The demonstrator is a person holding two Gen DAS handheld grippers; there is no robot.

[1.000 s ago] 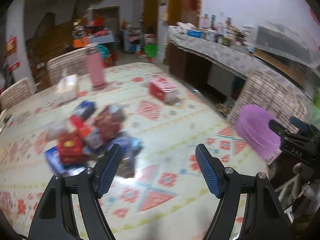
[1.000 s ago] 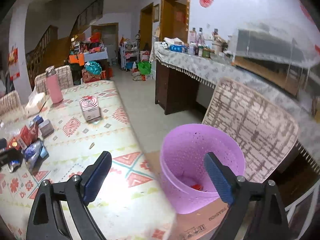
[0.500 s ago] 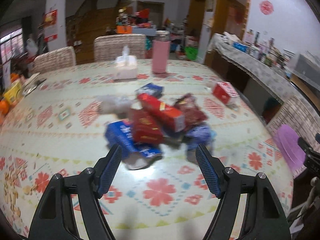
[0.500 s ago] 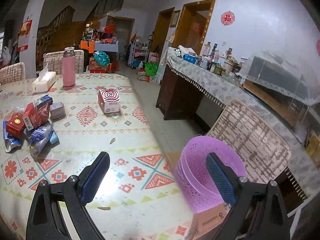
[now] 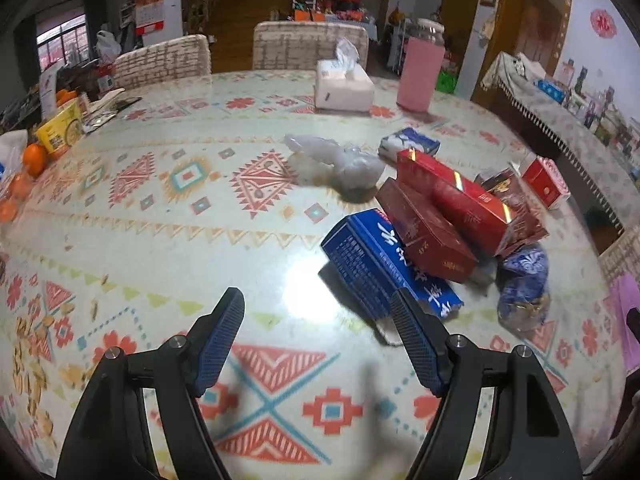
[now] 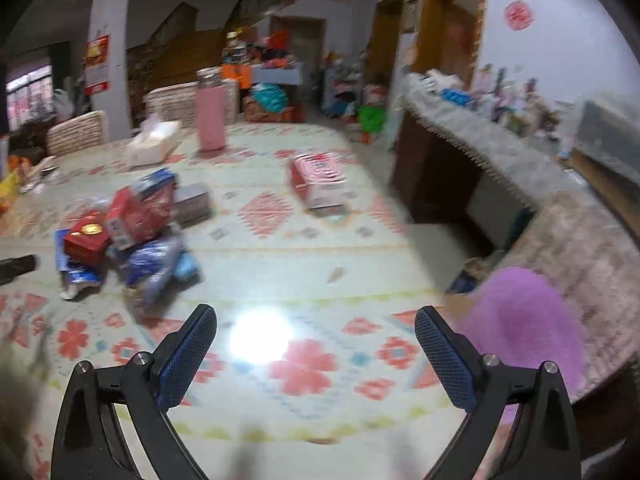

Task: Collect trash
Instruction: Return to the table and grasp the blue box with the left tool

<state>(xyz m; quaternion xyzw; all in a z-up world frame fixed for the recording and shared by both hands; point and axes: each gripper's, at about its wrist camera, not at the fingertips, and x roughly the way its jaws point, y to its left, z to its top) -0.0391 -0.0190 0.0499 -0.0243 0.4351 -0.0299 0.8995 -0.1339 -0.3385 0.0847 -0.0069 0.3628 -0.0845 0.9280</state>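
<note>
A pile of trash lies on the patterned table [image 5: 200, 216]: a blue box [image 5: 384, 264], two red cartons [image 5: 424, 232], a crumpled blue wrapper [image 5: 522, 280] and a clear plastic bag [image 5: 340, 160]. My left gripper [image 5: 318, 304] hangs open just in front of the blue box, empty. My right gripper [image 6: 316, 320] is over bare table with its jaws opening and nothing between them. The same pile [image 6: 132, 232] lies to its far left. The purple basket [image 6: 520, 320] stands off the table's right edge, beside the right finger.
A red-and-white box [image 6: 320, 180] sits alone mid-table. A pink bottle [image 5: 420, 76] and a tissue box [image 5: 344, 88] stand at the far side, with woven chairs [image 5: 160, 60] behind. Oranges [image 5: 34, 158] and a yellow box lie at the left edge. A cloth-covered sideboard [image 6: 500, 152] runs along the right.
The left view swung left and closed in on the trash pile. The right view turned from the purple basket toward the table; the basket now sits at its right.
</note>
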